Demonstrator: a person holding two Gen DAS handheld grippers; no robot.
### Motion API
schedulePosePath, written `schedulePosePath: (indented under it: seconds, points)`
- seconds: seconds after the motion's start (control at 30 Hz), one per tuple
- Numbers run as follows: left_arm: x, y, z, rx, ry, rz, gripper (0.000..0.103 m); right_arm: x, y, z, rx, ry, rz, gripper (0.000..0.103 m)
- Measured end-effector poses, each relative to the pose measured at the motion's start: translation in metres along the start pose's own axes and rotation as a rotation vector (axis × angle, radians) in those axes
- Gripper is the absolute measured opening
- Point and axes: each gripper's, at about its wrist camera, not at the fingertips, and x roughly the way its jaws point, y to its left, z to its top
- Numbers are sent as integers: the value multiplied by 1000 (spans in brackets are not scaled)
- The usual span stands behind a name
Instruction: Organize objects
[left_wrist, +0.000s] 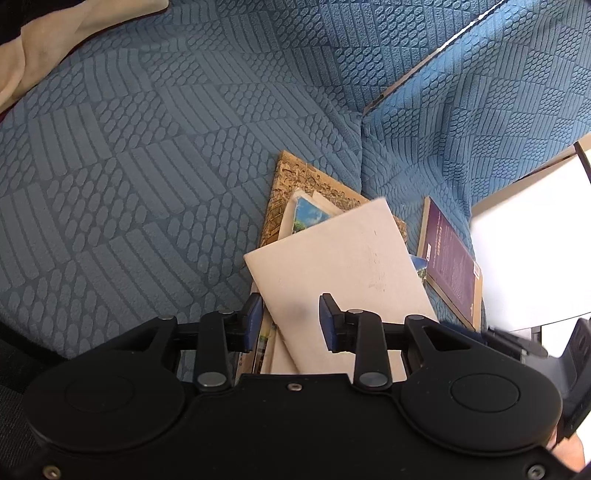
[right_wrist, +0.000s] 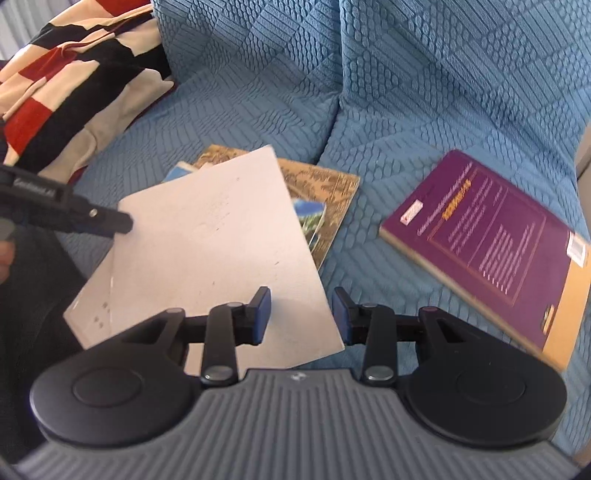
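A plain white book (left_wrist: 343, 258) (right_wrist: 221, 240) lies askew on top of a small pile on the blue sofa seat (left_wrist: 147, 147). Under it are a book with a blue landscape cover (left_wrist: 308, 214) (right_wrist: 310, 218) and a tan ornate book (left_wrist: 295, 181) (right_wrist: 325, 181). A purple book (left_wrist: 450, 258) (right_wrist: 487, 229) lies apart to the right. My left gripper (left_wrist: 290, 317) (right_wrist: 118, 221) hovers open over the white book's near left edge, its pads not pressing it. My right gripper (right_wrist: 301, 314) stands open over the white book's near right edge, holding nothing.
A red, black and cream striped blanket (right_wrist: 62, 85) (left_wrist: 55, 29) is bunched at the sofa's far left. The backrest and a second cushion (right_wrist: 461, 92) rise behind the books. A bright white surface (left_wrist: 535, 240) borders the sofa on the right.
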Motion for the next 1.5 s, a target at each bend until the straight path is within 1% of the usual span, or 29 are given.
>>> schedulePosePath:
  seconds: [0.27,0.33,0.53,0.73,0.97,1.03,1.17,1.3,1.4,1.5]
  points:
    - [1,-2,6,10,-9,-10,32,-12,13,-18,75,18,14,40]
    - [1,-2,9,11,-16,-8,32,-14,16,-20,95,26,30,40]
    - [3,-5,19,26,-27,-20,32,-20,23,-29,149,22,51,40]
    - [9,-7,25,44,-19,-16,32,-23,26,-36,212,27,73,40]
    - [13,-10,27,61,-14,-2,32,-28,34,-39,221,25,82,40]
    - [12,-12,28,68,-16,-2,33,-28,36,-41,214,23,69,40]
    - [10,-14,30,78,-9,2,35,-31,33,-42,244,0,51,40]
    - [2,-13,31,83,-22,17,38,-40,29,-40,269,-32,18,40]
    - [-11,-14,31,89,-46,39,39,-51,28,-37,282,-68,-9,40]
    - [-27,-18,30,98,-65,57,39,-67,33,-32,269,-124,-35,40]
